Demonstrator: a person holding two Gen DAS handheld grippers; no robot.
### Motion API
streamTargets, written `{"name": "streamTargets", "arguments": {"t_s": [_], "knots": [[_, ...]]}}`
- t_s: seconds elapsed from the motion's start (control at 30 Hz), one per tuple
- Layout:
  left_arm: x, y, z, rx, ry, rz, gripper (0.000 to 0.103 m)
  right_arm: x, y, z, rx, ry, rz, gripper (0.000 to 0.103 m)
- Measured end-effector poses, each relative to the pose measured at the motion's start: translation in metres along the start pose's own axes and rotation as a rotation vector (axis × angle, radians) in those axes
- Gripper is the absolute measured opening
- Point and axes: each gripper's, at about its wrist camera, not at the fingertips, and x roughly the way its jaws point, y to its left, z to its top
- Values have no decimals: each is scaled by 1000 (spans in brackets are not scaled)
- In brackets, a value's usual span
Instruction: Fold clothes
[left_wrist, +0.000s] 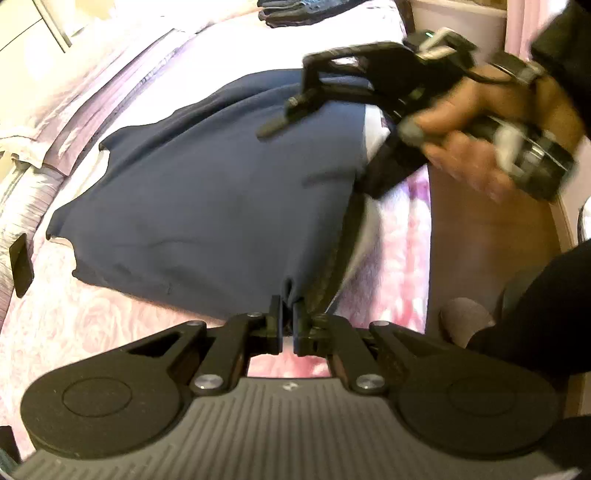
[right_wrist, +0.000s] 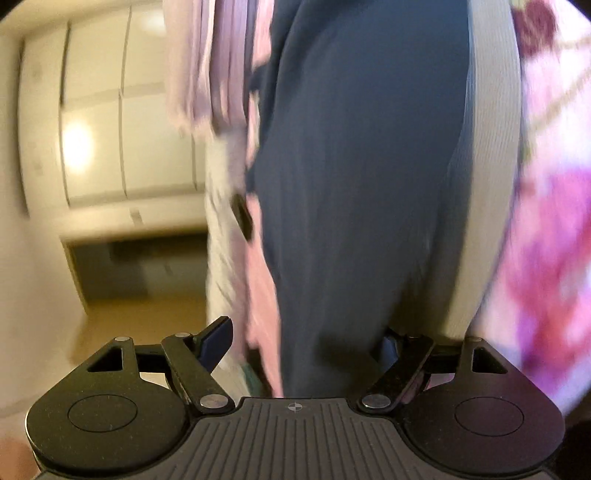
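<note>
A navy blue garment (left_wrist: 207, 206) is spread across the middle of the left wrist view, lying mostly flat on a pink floral bedspread (left_wrist: 92, 332), with a paler grey-white layer showing along its right edge. The cloth is judged to be soft, light and limp: it drapes, creases gently, and bunches into a small pleat where it is pinched. A hem or corner is likely the best place to be gripped, since the middle would only sag.

The left gripper (left_wrist: 288, 325), at the lower centre of its view, is closed nearly fully, with the garment's near edge nipped between its fingers. The right gripper (left_wrist: 291, 110), held in a hand (left_wrist: 480, 122) at the upper right of the same view, is seen hovering over the far side of the cloth. In the blurred right wrist view, its fingers (right_wrist: 218, 339) are spread wide with the fabric (right_wrist: 351, 184) running between them, and nothing is clamped.

A dark folded item (left_wrist: 295, 11) is seen at the top edge, and a small black object (left_wrist: 22, 266) at the left edge.
</note>
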Motion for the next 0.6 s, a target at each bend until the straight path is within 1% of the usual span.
{"name": "streamTargets", "arguments": {"t_s": [0.03, 0.07, 0.1, 0.13, 0.17, 0.23, 0.33, 0.4, 0.47, 0.5, 0.6], "knots": [[-1, -1, -1, 6, 1, 2, 1, 2, 0, 7, -6, -9, 4, 80], [-2, -3, -1, 12, 1, 3, 1, 4, 0, 14, -15, -15, 4, 77], [-3, -4, -4, 15, 3, 3, 1, 5, 3, 16, -27, -10, -15, 43], [-4, -6, -6, 18, 5, 2, 1, 5, 7, 18, -41, -2, -38, 13], [-4, -4, -8, 24, 8, 2, 1, 5, 10, 19, -55, 5, -62, 2], [-4, -1, -13, 31, 18, 3, 1, 5, 18, 22, -83, 21, -109, 0], [-4, -1, -24, 38, 55, -11, 1, 3, 33, -3, -125, 108, -124, 0], [-1, -4, -29, 58, 80, -32, 0, 3, 29, -16, -125, 123, -159, 0], [4, -8, -33, 86, 106, -67, 0, -1, 18, -22, -104, 116, -195, 0], [6, -10, -34, 90, 114, -85, 0, -2, 15, -23, -113, 112, -217, 0], [7, -12, -37, 71, 127, -101, 0, -2, 17, -19, -162, 125, -277, 0]]}}
